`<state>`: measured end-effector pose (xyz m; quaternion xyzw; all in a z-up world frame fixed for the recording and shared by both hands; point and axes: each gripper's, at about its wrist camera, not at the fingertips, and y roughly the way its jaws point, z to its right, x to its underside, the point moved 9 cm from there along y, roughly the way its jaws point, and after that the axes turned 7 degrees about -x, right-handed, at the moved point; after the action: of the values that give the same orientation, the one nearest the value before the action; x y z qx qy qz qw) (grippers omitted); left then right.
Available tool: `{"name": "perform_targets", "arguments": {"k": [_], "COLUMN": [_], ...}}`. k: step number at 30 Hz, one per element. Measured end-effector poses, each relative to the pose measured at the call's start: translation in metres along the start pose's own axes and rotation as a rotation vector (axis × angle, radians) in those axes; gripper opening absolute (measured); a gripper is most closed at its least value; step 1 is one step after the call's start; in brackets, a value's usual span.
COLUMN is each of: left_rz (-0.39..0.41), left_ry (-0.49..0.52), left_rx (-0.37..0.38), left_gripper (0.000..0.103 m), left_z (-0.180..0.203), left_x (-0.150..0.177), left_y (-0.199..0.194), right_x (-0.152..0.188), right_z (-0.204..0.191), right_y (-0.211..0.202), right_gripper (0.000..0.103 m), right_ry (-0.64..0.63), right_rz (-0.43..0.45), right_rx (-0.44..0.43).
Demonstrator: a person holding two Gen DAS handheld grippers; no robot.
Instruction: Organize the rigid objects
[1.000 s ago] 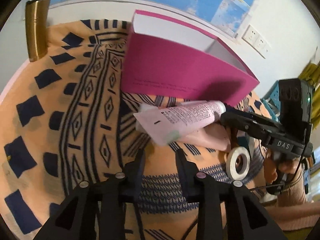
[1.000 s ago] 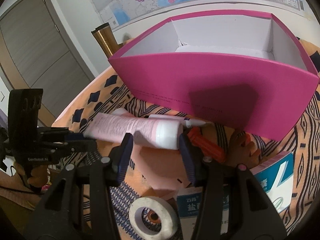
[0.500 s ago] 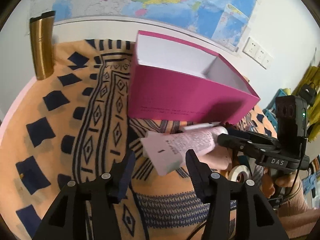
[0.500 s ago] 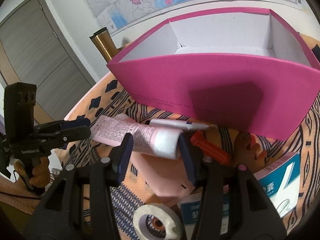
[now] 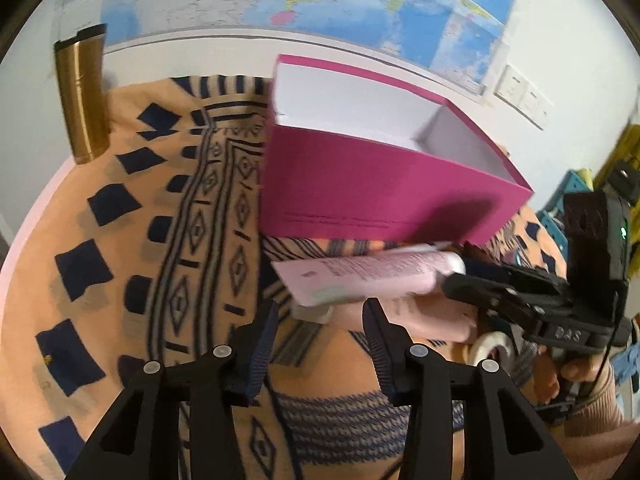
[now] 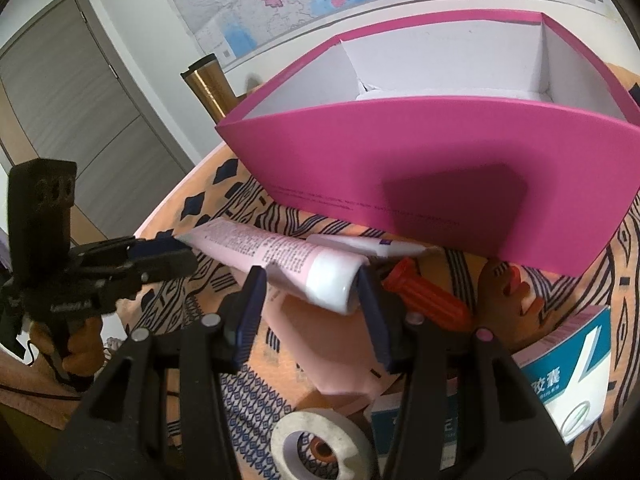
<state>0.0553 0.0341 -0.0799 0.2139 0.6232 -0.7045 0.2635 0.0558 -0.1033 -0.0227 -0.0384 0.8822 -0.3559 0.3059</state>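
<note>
Pink tube (image 6: pixel 280 262): cap end sits between the right gripper (image 6: pixel 312 304) pads, clamped; crimped end points to 10 o'clock at the left gripper (image 6: pixel 168 250), clear of its jaws. Half a second ago the left jaws stood wider; they have been closing, empty. Magenta box (image 6: pixel 440 168) stands at 12 o'clock.

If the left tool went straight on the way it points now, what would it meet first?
Most likely the flat crimped end of the pink tube, which lies just ahead of the left tool between its open fingers. Behind it stands the magenta box. Depth is uncertain in the fisheye view.
</note>
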Motion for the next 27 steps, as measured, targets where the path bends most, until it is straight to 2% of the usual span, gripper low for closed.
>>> {"name": "perform_targets", "arguments": {"k": [7,12,15,19,27], "left_rz": [0.065,0.030,0.040,0.049,0.012], "left_ry": [0.049,0.061,0.051,0.026,0.020], "left_rx": [0.021,0.064,0.028,-0.033,-0.011], "left_gripper": [0.044,0.044,0.044,0.056,0.056], "left_z": [0.012,0.023,0.020,0.005,0.005], "left_x": [-0.016,-0.011,-0.009,-0.010,-0.003], "left_y": [-0.007,0.004,0.004,0.004,0.008], "right_x": [0.001,0.000,0.000,0.002,0.001], "right_z": [0.001,0.000,-0.001,0.002,0.002], "right_y": [0.001,0.000,0.001,0.002,0.003], "right_gripper": [0.050,0.051,0.050,0.050,0.050], "right_ry": [0.002,0.009,0.006,0.018,0.017], "right_rz": [0.003,0.010,0.009,0.002,0.007], "right_rx": [0.002,-0.007,-0.009,-0.007,-0.006]}}
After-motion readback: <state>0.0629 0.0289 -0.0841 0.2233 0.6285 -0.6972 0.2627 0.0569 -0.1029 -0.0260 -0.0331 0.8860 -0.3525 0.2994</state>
